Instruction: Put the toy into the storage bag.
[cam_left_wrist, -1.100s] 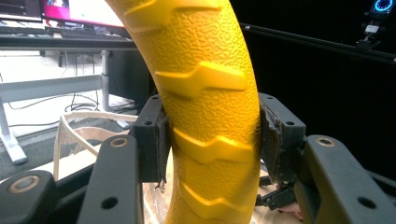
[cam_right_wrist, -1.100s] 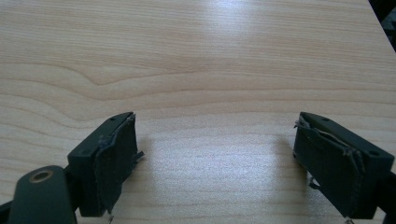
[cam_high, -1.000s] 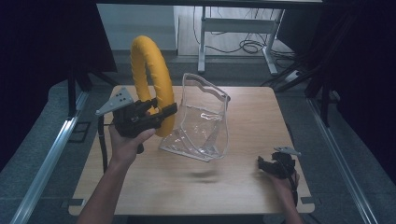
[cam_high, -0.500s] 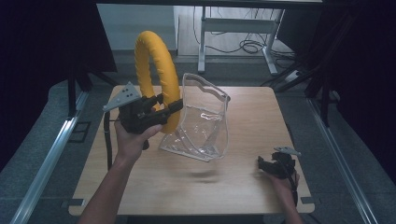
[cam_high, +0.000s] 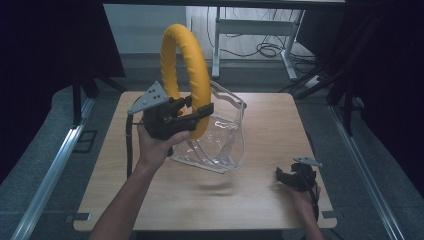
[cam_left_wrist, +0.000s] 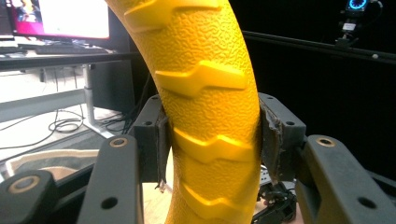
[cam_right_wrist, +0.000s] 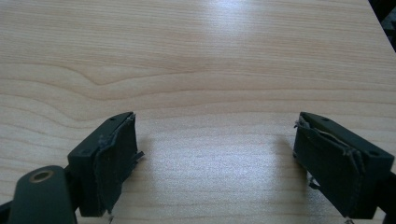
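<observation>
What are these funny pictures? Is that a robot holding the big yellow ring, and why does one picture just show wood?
It is not a robot. A person holds a hand tool called a gripper in each hand. One picture comes from a camera high above the wooden table. The other two come from small cameras riding on the grippers. The left gripper is squeezing the yellow ring and holding it up in the air; close up you see its bumpy yellow skin. A clear plastic bag sits on the table just behind the ring. The right gripper rests open near the table's corner, holding nothing, so its camera looks at bare wood.
</observation>
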